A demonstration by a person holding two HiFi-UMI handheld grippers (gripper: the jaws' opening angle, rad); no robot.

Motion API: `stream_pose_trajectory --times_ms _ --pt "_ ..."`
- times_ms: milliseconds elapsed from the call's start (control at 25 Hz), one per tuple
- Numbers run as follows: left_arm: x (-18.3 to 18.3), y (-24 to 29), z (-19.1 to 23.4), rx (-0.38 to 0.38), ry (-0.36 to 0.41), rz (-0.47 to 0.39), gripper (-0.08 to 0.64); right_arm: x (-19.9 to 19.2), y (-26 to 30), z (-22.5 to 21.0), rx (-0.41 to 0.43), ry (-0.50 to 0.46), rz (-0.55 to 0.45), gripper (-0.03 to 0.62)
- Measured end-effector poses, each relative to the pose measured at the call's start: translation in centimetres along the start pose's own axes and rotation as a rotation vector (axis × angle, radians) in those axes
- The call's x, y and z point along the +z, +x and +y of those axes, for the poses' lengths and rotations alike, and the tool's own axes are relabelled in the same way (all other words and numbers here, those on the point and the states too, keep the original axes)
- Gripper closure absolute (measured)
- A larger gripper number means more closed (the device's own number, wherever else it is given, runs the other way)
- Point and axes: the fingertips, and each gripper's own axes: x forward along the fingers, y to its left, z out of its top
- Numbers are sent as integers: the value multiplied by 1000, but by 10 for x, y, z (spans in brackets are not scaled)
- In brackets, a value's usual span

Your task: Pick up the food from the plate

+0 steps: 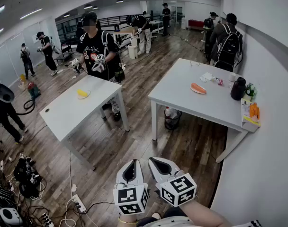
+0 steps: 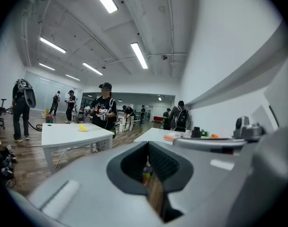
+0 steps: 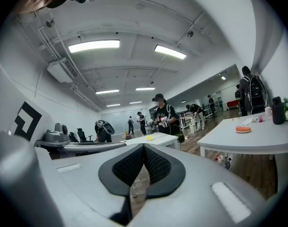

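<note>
I am standing on a wooden floor (image 1: 134, 141), facing a white table (image 1: 68, 115) at left and a second table (image 1: 182, 91) touching the white wall (image 1: 272, 164); strip lights (image 2: 139, 55) are shining overhead.

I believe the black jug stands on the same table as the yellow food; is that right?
Not quite: the head view shows the black jug on the right-hand table with the orange food; the yellow food lies on the left table.
</note>
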Motion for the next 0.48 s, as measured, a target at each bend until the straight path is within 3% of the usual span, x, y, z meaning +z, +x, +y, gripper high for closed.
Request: stream_pose_trajectory --times_ms 200,480 --pt "-4 0 5 -31 26 33 552 -4 1 6 -20 62 -10 597" --pt "-12 37 -19 -95 -4 47 552 -13 -1 -40 -82 65 18 597"
